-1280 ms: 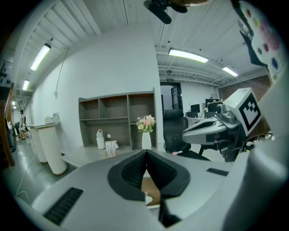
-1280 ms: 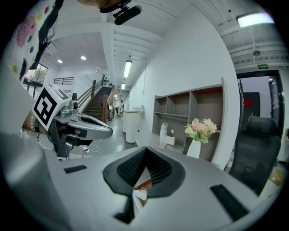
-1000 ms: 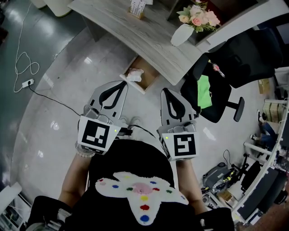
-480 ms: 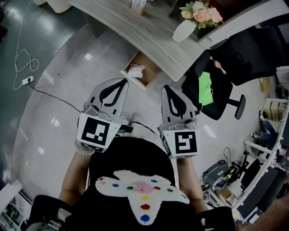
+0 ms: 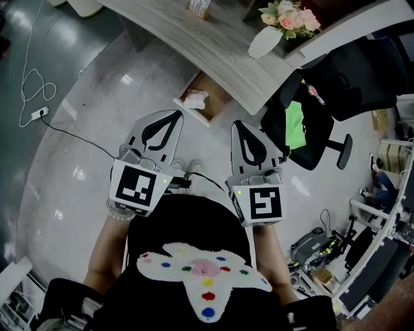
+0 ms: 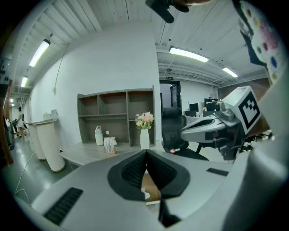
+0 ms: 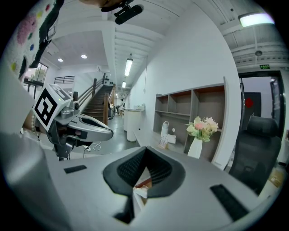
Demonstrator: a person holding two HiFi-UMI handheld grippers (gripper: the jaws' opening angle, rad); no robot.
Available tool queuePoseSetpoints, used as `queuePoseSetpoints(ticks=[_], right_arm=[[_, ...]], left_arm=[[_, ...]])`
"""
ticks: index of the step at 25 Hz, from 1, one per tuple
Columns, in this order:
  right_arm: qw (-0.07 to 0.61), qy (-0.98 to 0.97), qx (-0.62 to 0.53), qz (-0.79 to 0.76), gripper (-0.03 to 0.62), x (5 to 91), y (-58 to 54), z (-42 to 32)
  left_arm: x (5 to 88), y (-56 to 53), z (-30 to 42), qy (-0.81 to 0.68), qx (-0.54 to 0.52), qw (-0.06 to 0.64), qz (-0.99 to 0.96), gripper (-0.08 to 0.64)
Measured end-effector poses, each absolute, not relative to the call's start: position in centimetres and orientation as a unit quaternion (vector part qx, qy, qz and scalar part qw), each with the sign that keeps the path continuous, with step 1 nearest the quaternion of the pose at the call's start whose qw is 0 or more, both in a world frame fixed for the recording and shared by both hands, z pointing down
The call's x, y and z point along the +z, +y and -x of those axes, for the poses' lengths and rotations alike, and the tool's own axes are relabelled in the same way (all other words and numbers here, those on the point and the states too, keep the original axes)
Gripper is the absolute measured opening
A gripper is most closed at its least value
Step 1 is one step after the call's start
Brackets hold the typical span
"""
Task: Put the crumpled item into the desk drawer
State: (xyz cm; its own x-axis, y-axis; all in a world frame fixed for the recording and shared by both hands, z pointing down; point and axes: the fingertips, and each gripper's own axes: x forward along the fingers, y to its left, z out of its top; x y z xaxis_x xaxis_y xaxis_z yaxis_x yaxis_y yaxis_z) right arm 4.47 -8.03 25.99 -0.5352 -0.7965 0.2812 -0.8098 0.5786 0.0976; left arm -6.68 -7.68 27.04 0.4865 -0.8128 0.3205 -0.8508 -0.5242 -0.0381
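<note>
The desk drawer (image 5: pixel 217 103) stands pulled out under the grey desk top (image 5: pixel 194 39), and a crumpled white item (image 5: pixel 195 99) lies inside it at its left end. Both grippers hover side by side over the floor, short of the drawer. My left gripper (image 5: pixel 174 115) is shut with nothing in it, its tip just below the drawer's near corner. My right gripper (image 5: pixel 237 124) is shut and empty too, to the right of the drawer. In the left gripper view the jaws (image 6: pixel 146 152) meet, with the brown drawer (image 6: pixel 151 187) showing beneath them. The right gripper view shows its jaws (image 7: pixel 145 161) closed as well.
A white vase of flowers (image 5: pixel 265 42) and a small card stand (image 5: pixel 197 10) sit on the desk. A black office chair (image 5: pixel 310 129) with a green cloth (image 5: pixel 294 129) stands at the right. A cable and power strip (image 5: pixel 39 116) lie on the floor at the left.
The desk and drawer have shifted slightly up and right in the head view. Both grippers stay shut and side by side, barely moved.
</note>
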Motion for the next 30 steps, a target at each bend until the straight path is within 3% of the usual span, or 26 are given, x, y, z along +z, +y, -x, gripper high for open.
queuePoseSetpoints(ticks=[30], right_arm=[[0.159,-0.876,0.022,-0.456,0.003,26.29,-7.25,-4.01]], left_arm=[[27.15,-7.11,6.80,-0.480,0.150,0.063,-0.862,0.012]])
